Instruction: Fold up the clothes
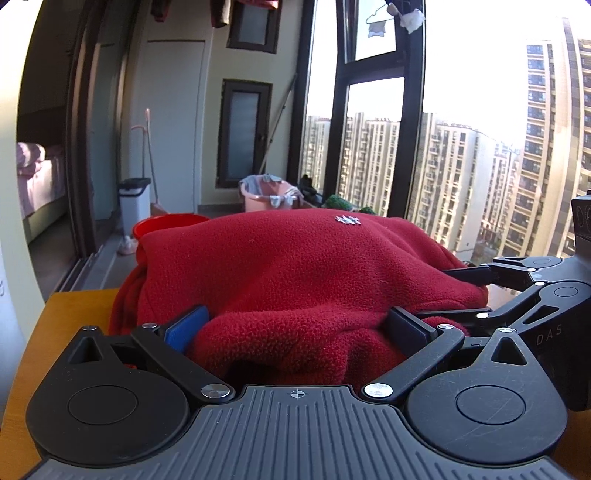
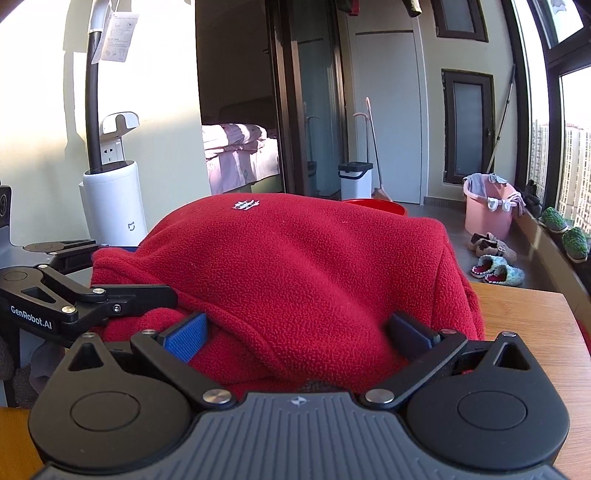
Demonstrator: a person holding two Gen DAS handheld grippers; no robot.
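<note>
Garment: bulky red fleece top bunched on the wooden desk.
Left gripper: fingers wide, fleece between.
Right gripper: likewise, apparently steadying the bundle.

The letters "DAS" stand in pale print on the black body of the right gripper, seen at the right edge of the left wrist view. "GenRobot.AI" stands in white on the black arm of the left gripper, seen at the left edge of the right wrist view. A small logo marks the white cylinder by the wall. The hanging paper tag carries print too small to read.
</note>
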